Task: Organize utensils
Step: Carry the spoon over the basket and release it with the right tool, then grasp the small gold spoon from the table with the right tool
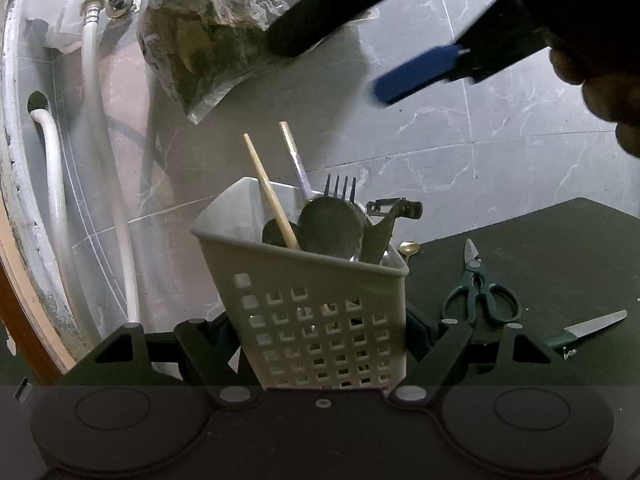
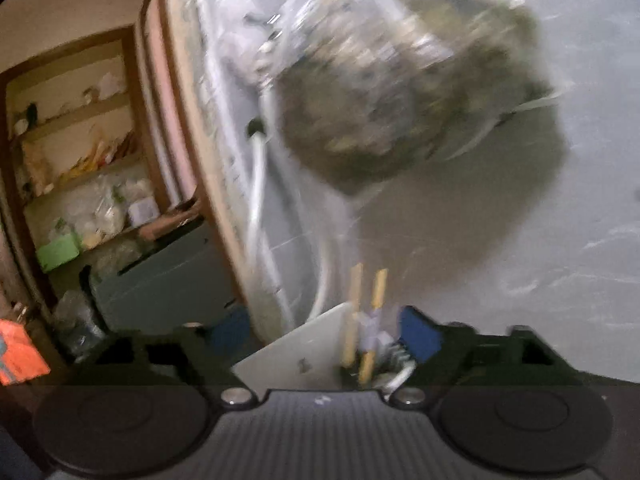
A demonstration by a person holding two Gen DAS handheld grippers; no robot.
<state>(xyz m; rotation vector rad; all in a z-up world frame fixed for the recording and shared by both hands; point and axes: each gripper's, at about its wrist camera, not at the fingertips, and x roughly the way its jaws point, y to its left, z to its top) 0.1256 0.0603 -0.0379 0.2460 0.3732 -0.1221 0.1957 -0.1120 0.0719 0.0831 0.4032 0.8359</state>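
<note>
A white perforated utensil basket (image 1: 320, 320) sits between the fingers of my left gripper (image 1: 320, 340), which is closed on its sides. It holds chopsticks (image 1: 270, 192), a dark spoon (image 1: 330, 226), a fork (image 1: 341, 188) and a peeler (image 1: 394, 212). Green scissors (image 1: 478, 292), a knife (image 1: 592, 326) and a gold spoon (image 1: 409, 247) lie on the dark counter (image 1: 560, 248) to the right. My right gripper (image 1: 416, 74), blue-padded and open, hovers above the basket. In the blurred right wrist view the basket (image 2: 304, 354) and chopsticks (image 2: 354, 312) lie below my right gripper (image 2: 324, 336), which is empty.
A plastic bag of dark contents (image 1: 216, 40) hangs on the grey tiled wall (image 1: 500, 136). White hoses (image 1: 100, 160) run down at left. A doorway with shelves (image 2: 80, 160) shows in the right wrist view.
</note>
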